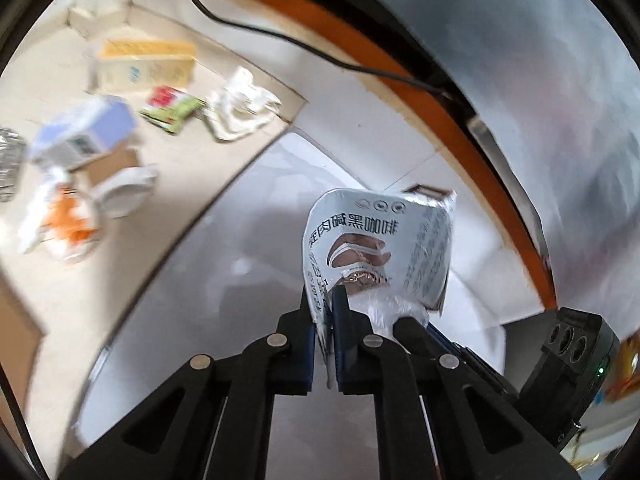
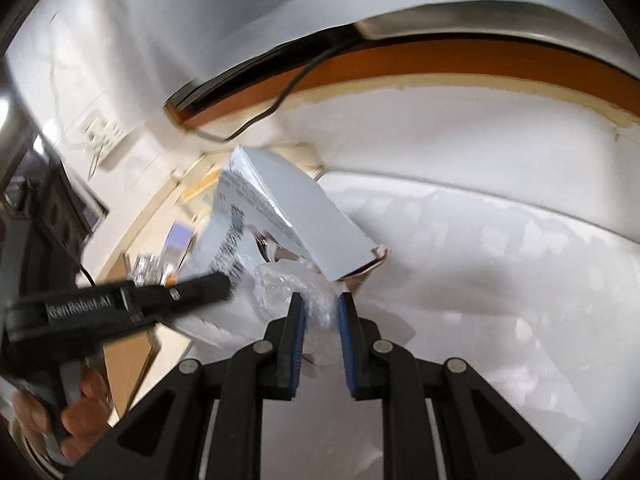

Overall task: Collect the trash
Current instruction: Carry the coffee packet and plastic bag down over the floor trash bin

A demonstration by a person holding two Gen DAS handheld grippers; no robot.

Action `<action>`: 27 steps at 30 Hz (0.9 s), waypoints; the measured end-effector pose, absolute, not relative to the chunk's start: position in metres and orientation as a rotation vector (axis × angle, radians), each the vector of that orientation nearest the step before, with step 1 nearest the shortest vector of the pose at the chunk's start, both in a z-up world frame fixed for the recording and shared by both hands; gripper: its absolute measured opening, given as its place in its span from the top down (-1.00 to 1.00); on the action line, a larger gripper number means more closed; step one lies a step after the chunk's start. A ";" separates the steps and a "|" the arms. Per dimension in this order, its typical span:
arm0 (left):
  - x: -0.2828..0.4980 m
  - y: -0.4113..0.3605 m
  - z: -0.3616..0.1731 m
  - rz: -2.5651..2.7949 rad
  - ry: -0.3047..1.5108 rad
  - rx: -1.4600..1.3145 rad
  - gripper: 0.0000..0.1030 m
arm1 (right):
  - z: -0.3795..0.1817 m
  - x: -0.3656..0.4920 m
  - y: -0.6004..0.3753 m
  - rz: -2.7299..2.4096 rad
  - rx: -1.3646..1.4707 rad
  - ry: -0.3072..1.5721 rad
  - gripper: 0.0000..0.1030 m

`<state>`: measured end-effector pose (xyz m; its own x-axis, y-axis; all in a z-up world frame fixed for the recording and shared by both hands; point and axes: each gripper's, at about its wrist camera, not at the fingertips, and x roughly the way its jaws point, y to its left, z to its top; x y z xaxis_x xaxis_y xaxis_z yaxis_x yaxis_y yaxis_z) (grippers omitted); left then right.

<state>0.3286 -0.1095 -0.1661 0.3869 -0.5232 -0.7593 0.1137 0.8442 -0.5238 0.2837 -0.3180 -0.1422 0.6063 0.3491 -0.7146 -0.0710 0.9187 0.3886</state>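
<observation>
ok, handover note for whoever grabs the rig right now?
Left gripper: jaws shut on the edge of a silver coffee pouch.
Right gripper: jaws shut on clear plastic wrap beside that pouch.
Both held over the white bag.
Done: these two pieces picked up.
Left: drop them in; then the cartons, tissue and wrappers on the floor.

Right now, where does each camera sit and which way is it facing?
Left wrist: on the left gripper, looking down along its fingers at the silver coffee packet it pinches; floor litter beyond.
Right wrist: on the right gripper, facing clear plastic wrap it grips; a hand shows at left.
Shared: the packet and the white trash bag.
</observation>
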 end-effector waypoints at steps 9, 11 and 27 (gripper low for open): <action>0.251 -0.052 -0.120 -0.412 1.028 -0.319 0.95 | -0.129 0.199 -0.264 0.286 0.298 0.921 0.68; 0.227 -0.040 -0.113 -0.409 1.009 -0.293 0.95 | -0.124 0.179 -0.249 0.295 0.284 0.921 0.68; 0.091 0.046 -0.110 -0.371 0.966 -0.204 0.96 | -0.134 0.044 -0.143 0.352 0.176 0.987 0.68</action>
<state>0.0913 0.0456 -0.1097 0.5122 -0.3958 -0.7622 0.2160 0.9183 -0.3317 0.0442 -0.1427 -0.1338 0.5011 0.3679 -0.7833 -0.2104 0.9298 0.3021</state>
